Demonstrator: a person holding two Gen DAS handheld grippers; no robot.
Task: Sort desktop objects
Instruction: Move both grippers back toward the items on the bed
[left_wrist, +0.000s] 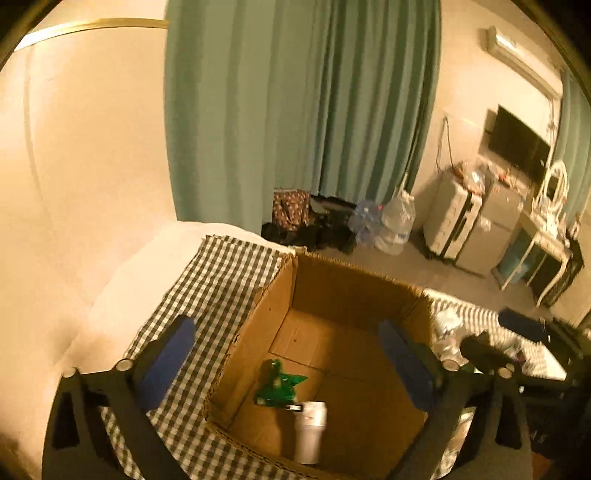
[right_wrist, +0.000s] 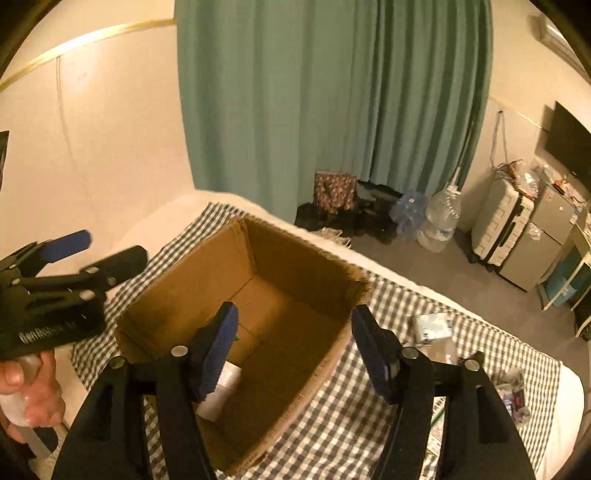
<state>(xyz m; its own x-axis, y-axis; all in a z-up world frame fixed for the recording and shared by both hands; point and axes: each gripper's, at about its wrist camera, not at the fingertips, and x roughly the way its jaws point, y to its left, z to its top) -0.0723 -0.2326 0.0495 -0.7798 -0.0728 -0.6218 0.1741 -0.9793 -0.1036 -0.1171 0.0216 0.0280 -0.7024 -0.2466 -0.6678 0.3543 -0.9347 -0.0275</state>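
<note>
Cardboard box, open-topped, flaps raised, standing on a checked cloth spread over a white surface; the box's far corner sits close to that surface's far edge, beyond which the floor drops away. Contents, seen from the left wrist: one white cup lying on its side near the box's near wall, and one crumpled green wrapper just beyond it on the box floor, apart from the walls. The right wrist view shows the same white cup partly hidden behind a finger. Left gripper: blue-padded jaws spread wide, one over the cloth left of the box, the other over the box's right side, nothing between the pads; it hangs above the box's open top. Right gripper: jaws apart, empty, one finger over the box interior, the other over the cloth just outside the right wall. The left gripper also shows at the left of the right wrist view, held by a hand, clear of the box rim. Loose items lie on the cloth right of the box, well apart from it, some near the cloth's right edge. Background: green curtain, water bottles and a white suitcase on the floor.
</note>
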